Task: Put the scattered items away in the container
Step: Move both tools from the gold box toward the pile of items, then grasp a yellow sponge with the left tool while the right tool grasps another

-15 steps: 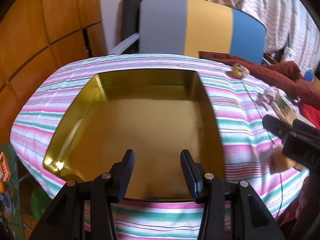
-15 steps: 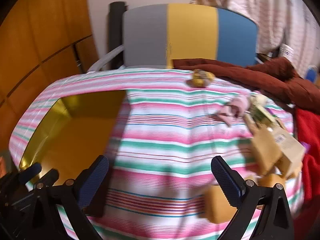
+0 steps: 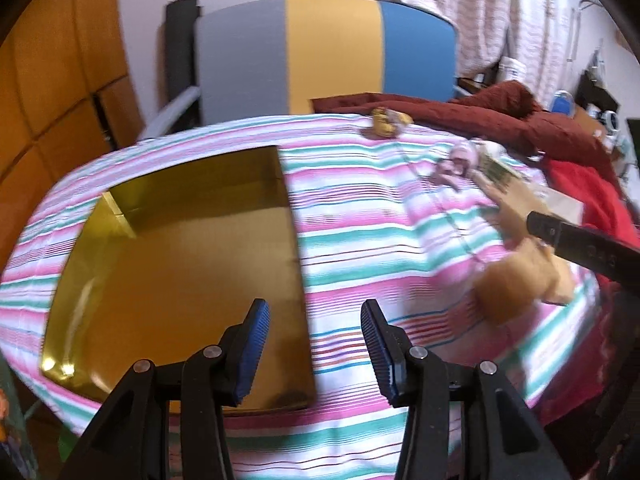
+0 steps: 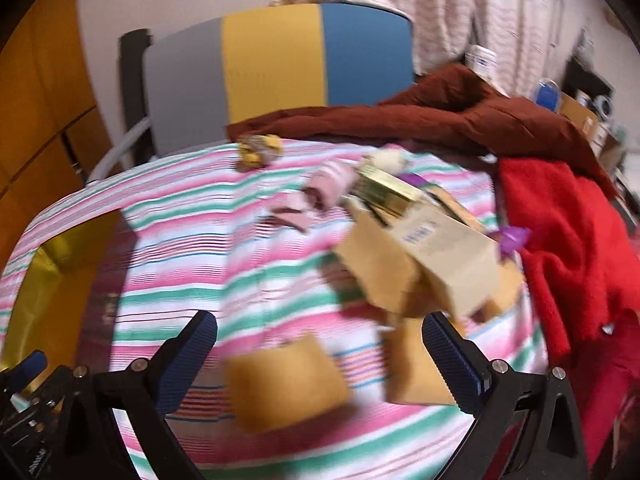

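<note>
Left wrist view: the left gripper (image 3: 315, 354) hangs with its jaws apart and nothing between them, over the near right edge of the gold tray (image 3: 76, 276), which is sunk into the striped cloth (image 3: 360, 248) on the left half of the table. The tray's floor shows no items. To the right, the dark body of the right gripper (image 3: 576, 240) reaches in from the frame edge, above blurred tan packets (image 3: 508, 292). Farther back on the cloth lie a pink bundle (image 3: 456, 162) and a small yellow lump (image 3: 386, 122) near the far edge. A maroon blanket (image 3: 500, 116) is draped behind the table, in front of a grey, yellow and blue chair back (image 3: 328, 56). Right wrist view: the right gripper (image 4: 320, 354) is spread wide and holds nothing; a tan packet (image 4: 286, 384) lies on the cloth (image 4: 200, 240) between its fingers (image 4: 186, 360), though whether they touch it cannot be told through the motion blur. A second tan packet (image 4: 416, 368) lies just beside the right finger. Beyond them stands a heap of paper bags (image 4: 424, 260) with a green-and-gold box (image 4: 386, 192) just behind, the pink bundle (image 4: 320, 196) to the heap's left, and the yellow lump (image 4: 260, 150) farther back. A red towel (image 4: 568, 248) lies right of the heap. The tray (image 4: 52, 272) shows at the left edge, well apart from the scattered items.
</note>
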